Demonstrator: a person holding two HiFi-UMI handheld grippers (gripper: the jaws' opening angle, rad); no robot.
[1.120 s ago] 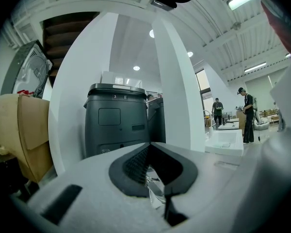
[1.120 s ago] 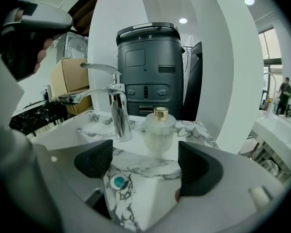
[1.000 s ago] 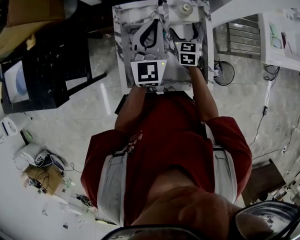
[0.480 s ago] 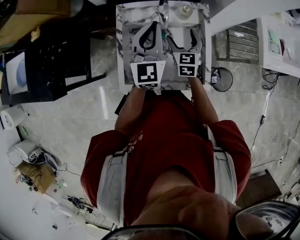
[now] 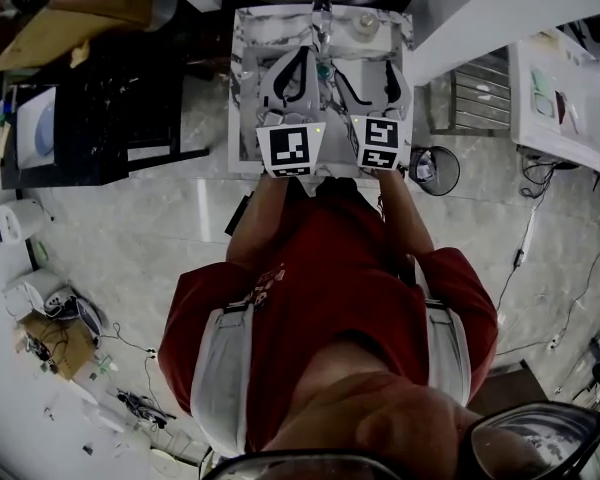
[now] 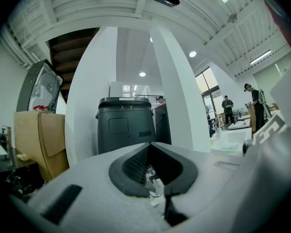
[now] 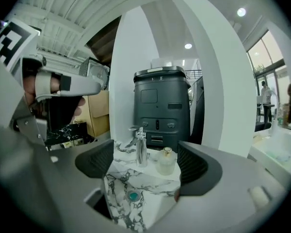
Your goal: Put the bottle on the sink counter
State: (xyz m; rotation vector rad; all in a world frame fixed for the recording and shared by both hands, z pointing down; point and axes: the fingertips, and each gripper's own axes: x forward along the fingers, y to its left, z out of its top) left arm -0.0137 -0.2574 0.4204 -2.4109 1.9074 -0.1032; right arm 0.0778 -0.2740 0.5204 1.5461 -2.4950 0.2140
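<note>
- Overhead, a person in a red shirt (image 5: pixel 320 268) is standing at a marble sink bench (image 5: pixel 242 58), holding both grippers side by side above the basin – marker cubes facing up toward the camera
- The left gripper (image 5: pixel 298 73) is hovering over the left part of the basin; in the left gripper view its dark pads (image 6: pixel 136 166) are pressing together into a closed teardrop shape
- A small clear glinting bit (image 6: pixel 153 184) is showing where those pads meet; what it is, and whether it is being gripped, cannot be told
- The left gripper (image 6: pixel 153 176) is pointing up and away from the bench, toward a dark grey bin (image 6: pixel 125 125) and white pillars
- The right gripper (image 5: pixel 370 80) is hanging just beside the left one, its jaws standing wide apart with nothing held between them
- Through the right gripper (image 7: pixel 144 165) the bottle (image 7: pixel 166 161) is showing – a pale rounded one with a gold cap, standing upright on the bench at the back of the sink
- The bottle (image 5: pixel 365 22) is sitting just right of the chrome faucet (image 7: pixel 139 149), apart from both grippers
- A teal drain plug (image 7: pixel 132 195) is lying in the marble basin, nearer the right gripper than the bottle is
</note>
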